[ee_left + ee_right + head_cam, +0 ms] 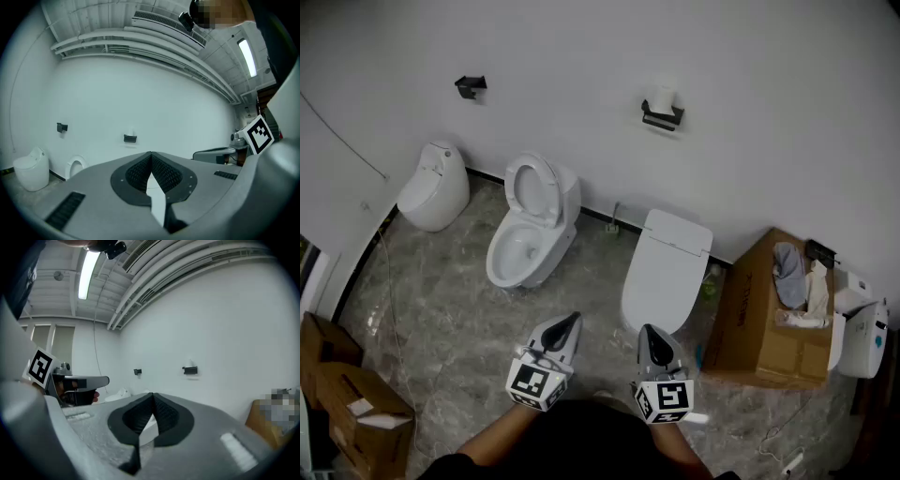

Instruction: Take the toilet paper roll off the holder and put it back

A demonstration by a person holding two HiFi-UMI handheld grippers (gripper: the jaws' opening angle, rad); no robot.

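Head view: toilet paper roll [664, 97] sat on holder [662, 118], high on wall [581, 75]. Left gripper [574, 320] and right gripper [648, 330] were well apart from it, jaws clenched, nothing between them.

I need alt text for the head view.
A toilet paper roll sits on its black holder on a white wall, above an open toilet and a cardboard box. The left hand-held gripper and right hand-held gripper are both shut and empty.
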